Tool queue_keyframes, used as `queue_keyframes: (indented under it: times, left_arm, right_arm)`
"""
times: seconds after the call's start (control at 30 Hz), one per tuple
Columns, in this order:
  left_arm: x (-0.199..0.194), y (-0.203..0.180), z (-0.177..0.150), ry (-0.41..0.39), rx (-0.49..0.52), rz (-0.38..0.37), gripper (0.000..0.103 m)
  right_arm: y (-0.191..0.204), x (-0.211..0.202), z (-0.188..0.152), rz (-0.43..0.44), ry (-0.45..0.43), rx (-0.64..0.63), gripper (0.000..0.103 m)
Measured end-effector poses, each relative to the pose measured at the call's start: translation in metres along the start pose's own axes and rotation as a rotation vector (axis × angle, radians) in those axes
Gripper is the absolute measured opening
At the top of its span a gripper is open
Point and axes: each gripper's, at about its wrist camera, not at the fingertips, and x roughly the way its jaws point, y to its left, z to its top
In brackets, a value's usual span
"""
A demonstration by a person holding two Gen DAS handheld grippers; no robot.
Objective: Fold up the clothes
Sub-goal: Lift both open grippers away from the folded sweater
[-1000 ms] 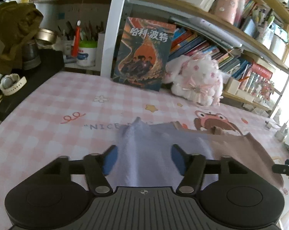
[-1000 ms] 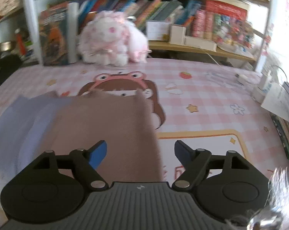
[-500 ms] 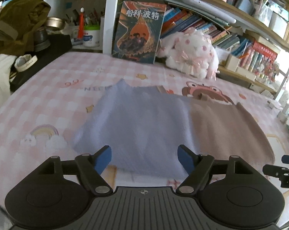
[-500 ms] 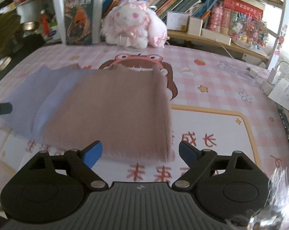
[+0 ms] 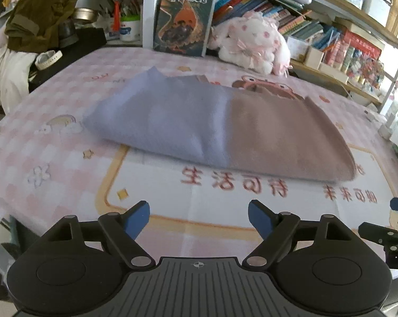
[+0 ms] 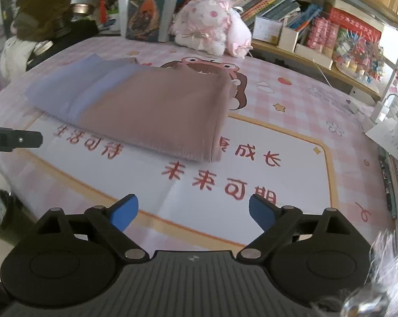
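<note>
One folded cloth (image 5: 220,129), half lilac/half brown, flat.

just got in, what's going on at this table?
A person with a gripper in each hand is folding clothes. The folded cloth, lilac at one end and brown at the other, lies flat on the pink checked table cover. Both the left gripper and right gripper are open and empty, jaws just widened, pulled back from the cloth toward the near edge. A plush toy sits by the bookshelf behind.
</note>
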Motion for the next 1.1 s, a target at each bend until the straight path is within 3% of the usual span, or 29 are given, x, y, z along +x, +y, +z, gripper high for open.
queue_keyframes:
  times: [0.43, 0.93, 1.03, 1.1]
  left_arm:
    - [-0.015, -0.015, -0.011, -0.001, 0.008, 0.048, 0.092]
    - [-0.010, -0.025, -0.010, 0.055, 0.070, -0.006, 0.092]
    - [-0.007, -0.012, -0.003, 0.055, 0.010, -0.039, 0.092]
    - [0.001, 0.002, 0.003, 0.090, -0.081, -0.103, 0.092]
  right_arm:
    - [-0.006, -0.013, -0.017, 0.045, 0.000, -0.012, 0.091]
    - [-0.008, -0.016, -0.018, 0.043, 0.001, 0.013, 0.091]
    - [-0.004, -0.013, -0.015, 0.046, 0.005, 0.008, 0.091]
    - [0.000, -0.010, -0.012, 0.044, 0.007, 0.005, 0.092]
